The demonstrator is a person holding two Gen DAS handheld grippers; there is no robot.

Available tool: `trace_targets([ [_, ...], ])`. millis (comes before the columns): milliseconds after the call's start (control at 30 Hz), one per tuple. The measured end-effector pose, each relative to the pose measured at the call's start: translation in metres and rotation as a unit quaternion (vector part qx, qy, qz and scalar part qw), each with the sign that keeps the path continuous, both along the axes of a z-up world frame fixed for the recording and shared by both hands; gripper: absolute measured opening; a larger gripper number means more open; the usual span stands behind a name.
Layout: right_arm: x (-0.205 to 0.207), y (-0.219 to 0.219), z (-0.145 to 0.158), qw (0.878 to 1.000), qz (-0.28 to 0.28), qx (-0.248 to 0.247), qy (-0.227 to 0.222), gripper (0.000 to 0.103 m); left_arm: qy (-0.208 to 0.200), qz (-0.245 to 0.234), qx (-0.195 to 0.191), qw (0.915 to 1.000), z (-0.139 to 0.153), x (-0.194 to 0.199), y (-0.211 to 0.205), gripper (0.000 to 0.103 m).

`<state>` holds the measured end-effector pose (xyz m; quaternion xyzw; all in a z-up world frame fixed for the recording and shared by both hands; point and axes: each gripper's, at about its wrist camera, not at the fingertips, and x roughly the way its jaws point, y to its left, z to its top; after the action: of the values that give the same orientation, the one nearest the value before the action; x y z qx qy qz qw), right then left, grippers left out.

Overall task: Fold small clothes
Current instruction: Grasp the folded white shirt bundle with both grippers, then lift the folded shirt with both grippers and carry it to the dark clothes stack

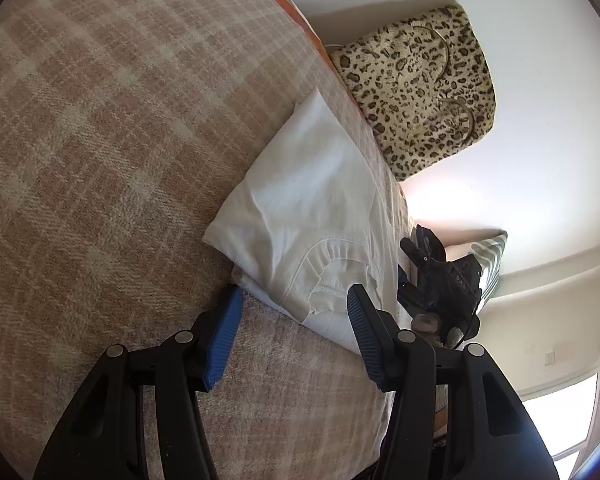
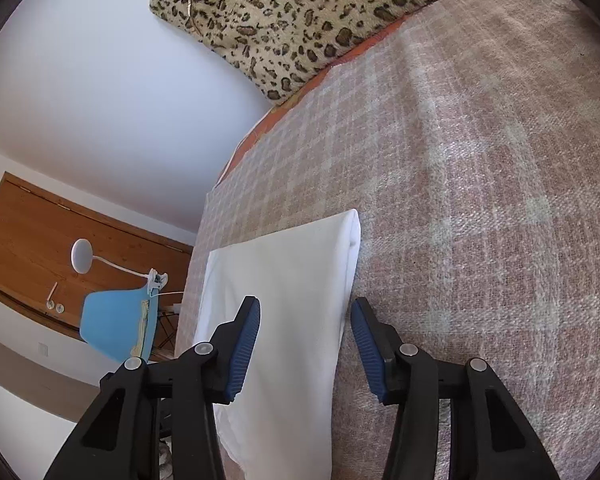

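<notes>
A white folded T-shirt (image 1: 300, 200) lies on the plaid blanket (image 1: 100, 140), its ribbed collar end nearest me. My left gripper (image 1: 296, 294) is open around that collar end: one blue pad sits beside the shirt's edge on the blanket, the other over the cloth, neither pressing it. In the right wrist view the same shirt (image 2: 292, 272) shows as a smooth folded strip. My right gripper (image 2: 305, 306) is open, with the strip's folded edge between its fingers and one pad above the blanket (image 2: 480, 200). The right gripper's black body (image 1: 452, 280) shows beyond the shirt.
A leopard-print cushion (image 1: 424, 92) leans on the white wall at the bed's head, also the cushion (image 2: 292, 8) in the right wrist view. A striped pillow (image 1: 488, 256) lies nearby. Off the bed stand a blue chair (image 2: 120, 324), a white lamp (image 2: 82, 256) and a wooden door (image 2: 28, 232).
</notes>
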<state>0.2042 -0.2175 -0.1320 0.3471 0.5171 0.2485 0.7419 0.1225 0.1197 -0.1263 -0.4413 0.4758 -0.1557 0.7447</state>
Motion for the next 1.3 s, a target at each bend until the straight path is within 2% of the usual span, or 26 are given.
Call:
trace_targets([
  [133, 0.005, 0.004, -0.003, 1.0, 0.0, 0.006, 0.002, 0.041, -0.007, -0.001, 0.021, 0.9998, 0.002, 0.006, -0.008, 0.053],
  [400, 0.017, 0.021, -0.002, 1.0, 0.012, -0.003, -0.006, 0.04, -0.011, 0.005, 0.041, 0.9991, 0.004, 0.016, -0.015, 0.051],
  [500, 0.021, 0.025, -0.003, 1.0, 0.01, -0.002, -0.002, 0.034, -0.013, 0.01, 0.043, 0.999, 0.005, 0.018, -0.016, 0.05],
  [533, 0.022, 0.027, -0.004, 1.0, 0.01, -0.003, -0.001, 0.031, -0.012, 0.013, 0.045, 0.9988, 0.005, 0.018, -0.016, 0.048],
  [700, 0.023, 0.032, -0.006, 1.0, 0.008, -0.016, 0.001, 0.014, -0.009, 0.021, 0.061, 0.9979, 0.004, 0.017, -0.014, 0.021],
  [833, 0.021, 0.039, 0.002, 0.999, 0.014, -0.039, -0.015, 0.007, -0.027, 0.008, 0.083, 0.9961, 0.009, 0.016, -0.019, 0.015],
  [967, 0.019, 0.044, 0.015, 0.998, 0.016, -0.059, -0.035, 0.006, -0.053, -0.012, 0.141, 0.9885, 0.021, 0.016, -0.031, 0.015],
  [1100, 0.014, 0.056, 0.031, 0.993, 0.032, -0.096, -0.066, 0.005, -0.085, -0.041, 0.227, 0.9693, 0.03, 0.013, -0.049, 0.015],
  [1167, 0.011, 0.063, 0.036, 0.989, 0.041, -0.116, -0.079, 0.005, -0.09, -0.043, 0.242, 0.9653, 0.029, 0.012, -0.05, 0.015],
  [1300, 0.008, 0.068, 0.039, 0.984, 0.05, -0.145, -0.091, 0.005, -0.078, -0.042, 0.249, 0.9644, 0.021, 0.014, -0.048, 0.015],
])
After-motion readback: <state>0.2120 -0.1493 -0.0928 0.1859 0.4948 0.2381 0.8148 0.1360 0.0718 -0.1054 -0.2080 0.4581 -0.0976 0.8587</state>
